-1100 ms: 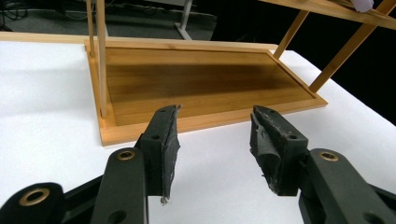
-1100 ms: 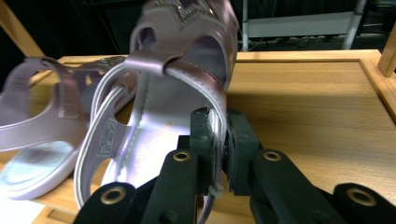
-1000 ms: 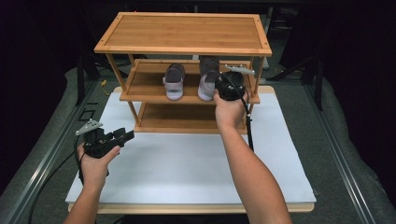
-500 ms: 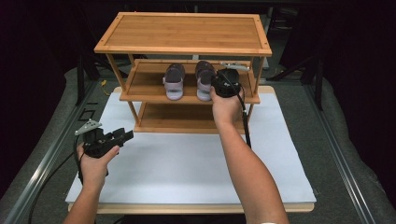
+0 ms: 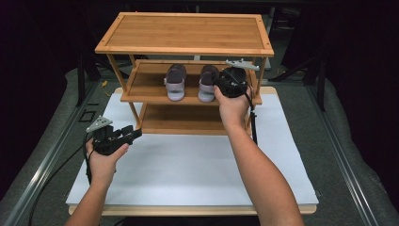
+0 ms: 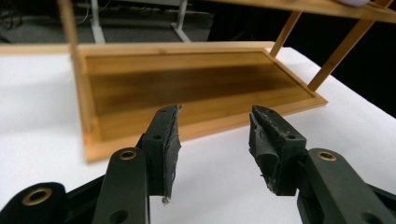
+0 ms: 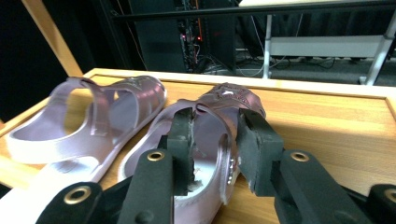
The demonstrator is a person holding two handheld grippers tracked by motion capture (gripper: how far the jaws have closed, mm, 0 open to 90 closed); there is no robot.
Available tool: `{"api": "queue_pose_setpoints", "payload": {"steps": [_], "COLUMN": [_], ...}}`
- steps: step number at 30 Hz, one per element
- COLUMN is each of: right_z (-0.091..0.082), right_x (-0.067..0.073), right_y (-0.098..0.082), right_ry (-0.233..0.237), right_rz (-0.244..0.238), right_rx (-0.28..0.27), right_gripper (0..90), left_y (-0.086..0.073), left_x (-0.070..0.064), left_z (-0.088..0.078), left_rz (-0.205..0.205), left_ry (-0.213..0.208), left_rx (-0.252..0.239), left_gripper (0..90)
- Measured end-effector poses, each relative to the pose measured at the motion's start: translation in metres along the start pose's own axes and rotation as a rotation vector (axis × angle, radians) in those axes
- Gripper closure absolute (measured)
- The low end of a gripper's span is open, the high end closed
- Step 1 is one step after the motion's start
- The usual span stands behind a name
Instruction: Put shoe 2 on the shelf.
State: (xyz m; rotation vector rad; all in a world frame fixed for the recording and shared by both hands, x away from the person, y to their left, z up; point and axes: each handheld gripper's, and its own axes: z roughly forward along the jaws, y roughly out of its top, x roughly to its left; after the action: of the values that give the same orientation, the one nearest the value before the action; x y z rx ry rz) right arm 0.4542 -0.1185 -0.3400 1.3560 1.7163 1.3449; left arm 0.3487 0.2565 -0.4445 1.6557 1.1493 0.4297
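Note:
Two lilac sandals lie side by side on the middle shelf [image 5: 146,87] of a bamboo rack. My right gripper [image 5: 219,84] reaches in at the right sandal [image 5: 207,82]. In the right gripper view its jaws have just been opening: the right gripper [image 7: 215,126] straddles the near side of that sandal [image 7: 233,100] with gaps at both pads. The left sandal [image 7: 107,112] lies beside it. My left gripper [image 5: 135,133] hovers over the white board, open and empty [image 6: 215,126], pointing at the bottom shelf [image 6: 187,88].
The rack's top shelf [image 5: 186,33] overhangs the right hand, and its posts stand at the corners. The rack stands at the back of a white board [image 5: 188,169] on a grey table. Cables trail from both grippers.
The right hand has shifted only slightly at the middle shelf, staying at the right sandal. The left hand has kept still over the board.

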Motion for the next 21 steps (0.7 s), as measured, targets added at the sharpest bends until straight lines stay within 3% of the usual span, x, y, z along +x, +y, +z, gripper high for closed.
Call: {"api": "queue_pose_setpoints", "payload": {"steps": [8, 10, 11, 12, 18, 21], "right_z": [-0.019, -0.025, -0.025, -0.027, -0.028, -0.022], "right_x": [0.001, -0.003, -0.003, -0.007, -0.017, -0.024], "right_y": [0.0, -0.001, -0.001, -0.003, -0.009, -0.016], "right_ry": [0.014, -0.002, -0.002, -0.015, -0.038, -0.037], "right_rz": [-0.017, -0.013, -0.013, -0.01, -0.009, -0.001], "right_rx": [-0.044, -0.057, -0.057, -0.065, -0.042, 0.008], "right_gripper": [67.0, 67.2, 67.2, 68.4, 78.0, 84.4], "left_y": [0.044, 0.055, 0.061, 0.065, 0.089, 0.1], "left_x": [-0.017, -0.02, -0.022, -0.023, -0.022, -0.018], "left_z": [0.018, 0.023, 0.025, 0.028, 0.054, 0.068], "left_rz": [0.084, 0.101, 0.111, 0.113, 0.085, 0.034], "left_ry": [0.006, 0.009, 0.014, 0.017, 0.038, 0.029], "left_rx": [-0.05, -0.058, -0.058, -0.064, -0.055, -0.048], "left_gripper": [57.3, 71.3, 71.3, 77.5, 87.6, 89.5]}}
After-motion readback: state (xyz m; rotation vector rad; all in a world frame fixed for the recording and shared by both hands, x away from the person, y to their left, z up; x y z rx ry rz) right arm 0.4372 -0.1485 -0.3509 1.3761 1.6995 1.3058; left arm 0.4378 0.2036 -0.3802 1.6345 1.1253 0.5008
